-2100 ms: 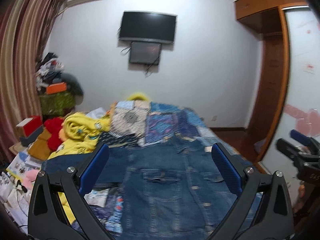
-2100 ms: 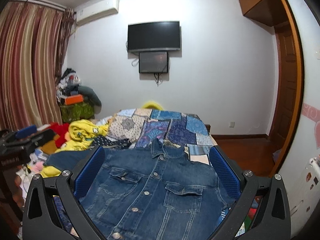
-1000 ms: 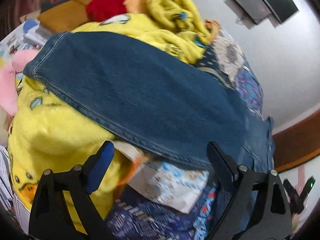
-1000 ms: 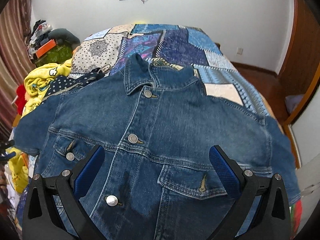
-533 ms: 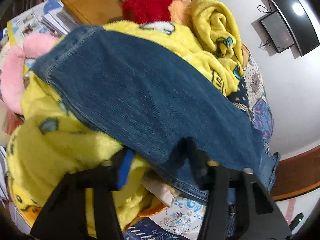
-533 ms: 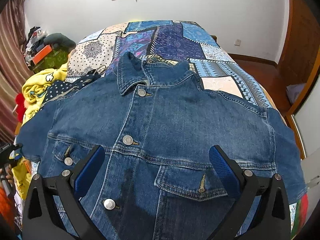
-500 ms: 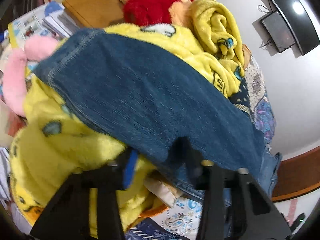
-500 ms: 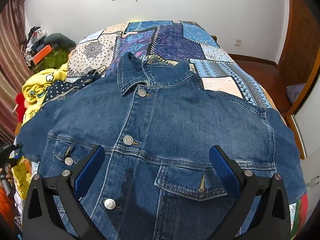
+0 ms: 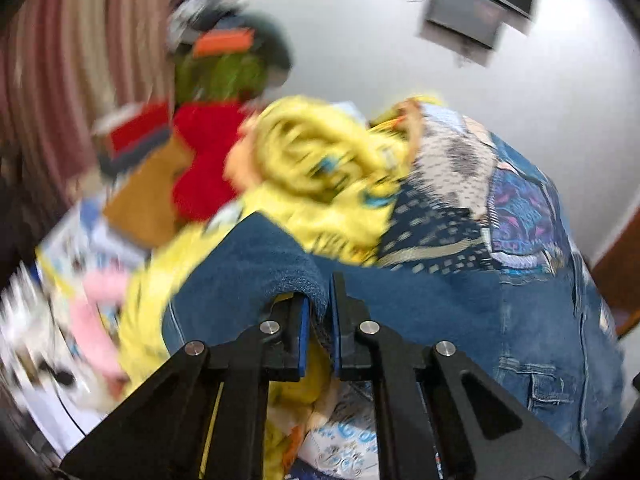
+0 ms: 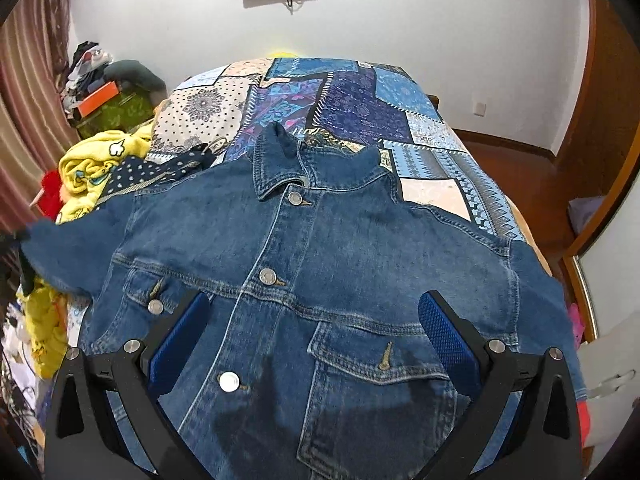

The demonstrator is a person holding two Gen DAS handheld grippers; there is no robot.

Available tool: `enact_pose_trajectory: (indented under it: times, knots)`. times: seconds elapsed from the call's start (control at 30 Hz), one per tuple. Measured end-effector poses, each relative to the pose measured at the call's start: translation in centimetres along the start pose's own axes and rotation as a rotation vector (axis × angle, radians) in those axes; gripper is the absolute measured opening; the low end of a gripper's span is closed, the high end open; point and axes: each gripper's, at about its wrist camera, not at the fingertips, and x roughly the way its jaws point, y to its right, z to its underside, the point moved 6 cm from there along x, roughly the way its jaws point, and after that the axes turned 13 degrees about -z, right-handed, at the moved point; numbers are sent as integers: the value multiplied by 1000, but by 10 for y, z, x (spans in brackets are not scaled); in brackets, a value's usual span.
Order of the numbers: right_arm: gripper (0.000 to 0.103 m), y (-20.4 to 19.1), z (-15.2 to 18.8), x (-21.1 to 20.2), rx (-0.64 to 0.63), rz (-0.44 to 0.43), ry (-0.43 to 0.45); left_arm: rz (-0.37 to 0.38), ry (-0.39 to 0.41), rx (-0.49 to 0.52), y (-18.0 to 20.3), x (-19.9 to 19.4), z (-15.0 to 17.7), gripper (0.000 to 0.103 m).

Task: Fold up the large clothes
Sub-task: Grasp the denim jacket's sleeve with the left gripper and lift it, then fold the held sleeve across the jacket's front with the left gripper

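Clamping a fold of sleeve, the left gripper [image 9: 319, 320] has just been closing, and its 2 blue pads now pinch the denim jacket [image 10: 320, 280] at lower centre of the left wrist view. That view is smeared by motion; only it shows the pinch, with the sleeve [image 9: 248, 276] humped up over the pads and a yellow blanket [image 9: 320, 168] heaped behind it in the upper middle. Red plush [image 9: 204, 160] sits at centre left.

Only the right wrist view shows the whole garment, sharp and front side up on the patchwork quilt [image 10: 360, 100] of the bed. The jacket fills the centre and lower frame. Its collar [image 10: 296, 160] points toward the top of the frame and the far wall, its hem toward the bottom edge, so the button line runs bottom to top; the sleeves spread left and right. The right gripper [image 10: 316, 344] stands with jaws wide apart above the chest pockets, nothing between them.

No writing or label is legible in either view.
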Motion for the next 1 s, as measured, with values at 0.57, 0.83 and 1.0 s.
enact_pose_trajectory:
  times: [0.57,0.83,1.0]
  knots:
    - [103,29,0,-46,18,23,79,394,78,403,310,-95,18,6]
    - [103,56,22,-45,44,37,37,387,-88,621,389,-81,141,6]
    - [103,67,34,-42,35,55,7,373,-144,681,385,-79,166,7]
